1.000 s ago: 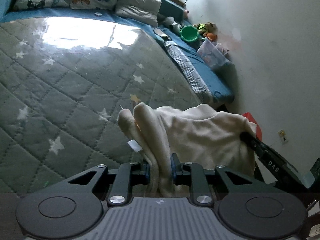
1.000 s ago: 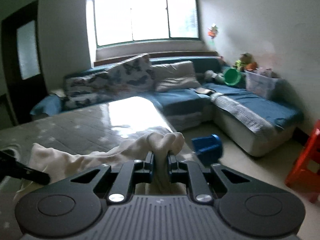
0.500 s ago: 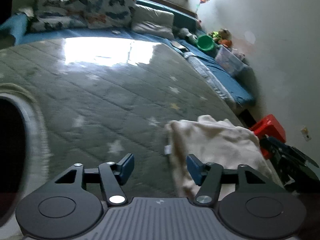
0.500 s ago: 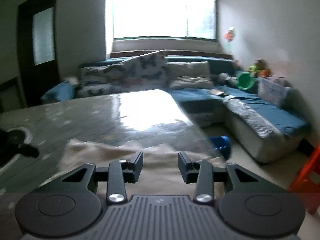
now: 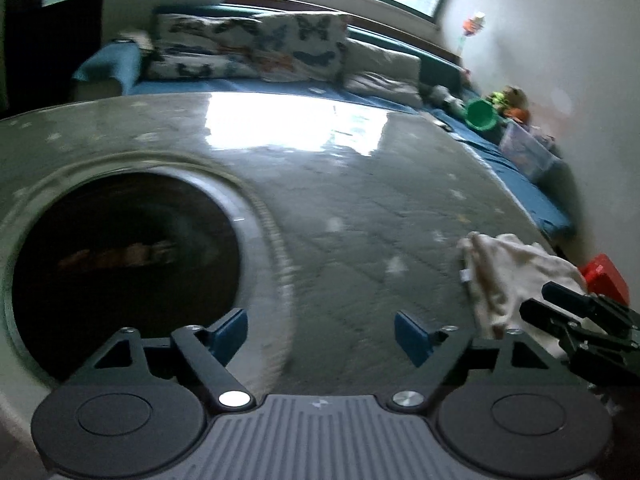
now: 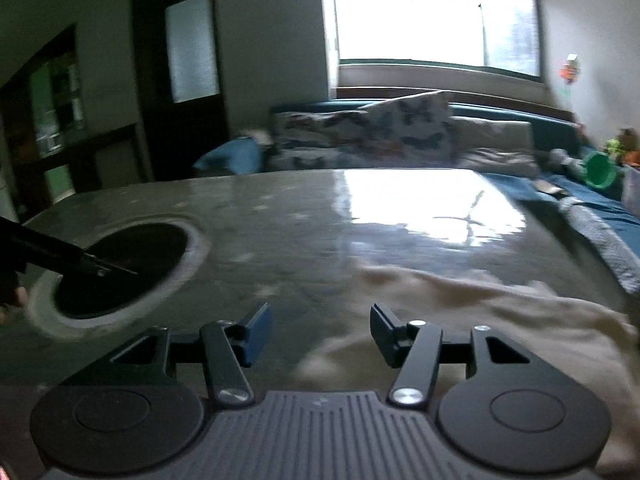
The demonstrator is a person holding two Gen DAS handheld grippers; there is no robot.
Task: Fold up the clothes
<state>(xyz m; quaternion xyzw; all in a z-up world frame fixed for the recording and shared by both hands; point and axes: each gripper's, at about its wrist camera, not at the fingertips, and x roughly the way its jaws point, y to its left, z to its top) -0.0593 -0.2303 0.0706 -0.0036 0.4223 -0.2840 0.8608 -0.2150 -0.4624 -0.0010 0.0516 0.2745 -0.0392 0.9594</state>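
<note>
A cream garment point(image 5: 516, 276) lies in a loose heap on the grey-green star quilt point(image 5: 360, 216), near its right edge. My left gripper point(image 5: 320, 336) hovers over bare quilt to the left of the garment. Its jaws are opening wide and nothing is between them. In the right wrist view the garment point(image 6: 480, 312) spreads under and to the right of my right gripper point(image 6: 320, 330). Those jaws are also opening and the pads press on nothing. The right gripper's black fingers point(image 5: 568, 300) show above the garment in the left wrist view.
A dark round opening with a pale rim point(image 5: 120, 268) sits in the quilt at the left. A blue sofa with butterfly cushions point(image 5: 256, 48) runs along the back. A green bucket point(image 5: 482, 114), a clear box point(image 5: 528, 152) and a red stool point(image 5: 604, 280) stand at the right.
Both grippers have let go of the cream garment and opened. Both have swung left, away from it, which brought the dark round opening into view. The garment has dropped onto the quilt.
</note>
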